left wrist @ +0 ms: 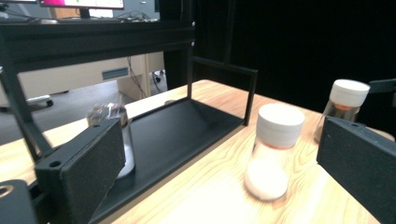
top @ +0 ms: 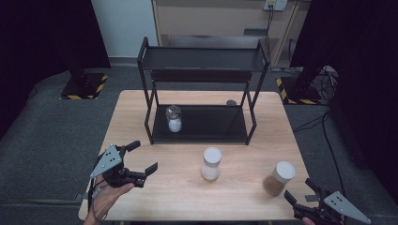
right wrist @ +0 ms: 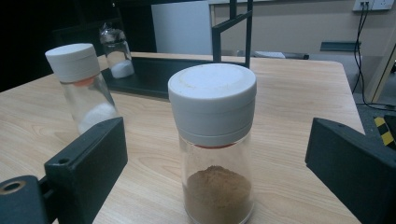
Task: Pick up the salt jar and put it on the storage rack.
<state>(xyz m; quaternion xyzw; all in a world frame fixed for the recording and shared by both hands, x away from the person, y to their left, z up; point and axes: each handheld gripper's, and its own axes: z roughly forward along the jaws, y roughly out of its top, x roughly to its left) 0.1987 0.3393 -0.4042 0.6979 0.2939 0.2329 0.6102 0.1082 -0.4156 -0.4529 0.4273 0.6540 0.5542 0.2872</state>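
A jar of brown powder with a white cap (top: 279, 178) stands on the wooden table (top: 136, 117) at the front right. My right gripper (top: 299, 188) is open just behind it. In the right gripper view the brown-powder jar (right wrist: 215, 140) stands in line with the gap of the right gripper (right wrist: 215, 163), touching neither jaw. A white-capped jar of white powder (top: 211, 163) stands mid-table. My left gripper (top: 145, 155) is open at the front left, apart from everything. In the left gripper view the left gripper (left wrist: 219, 172) looks toward the white-powder jar (left wrist: 274, 149).
A black two-tier rack (top: 211, 126) stands at the back of the table. A small silver-lidded jar of white powder (top: 174, 118) sits at the left of its lower shelf. Dark stands and cables lie on the floor beyond the table. Bare wood lies between the two grippers.
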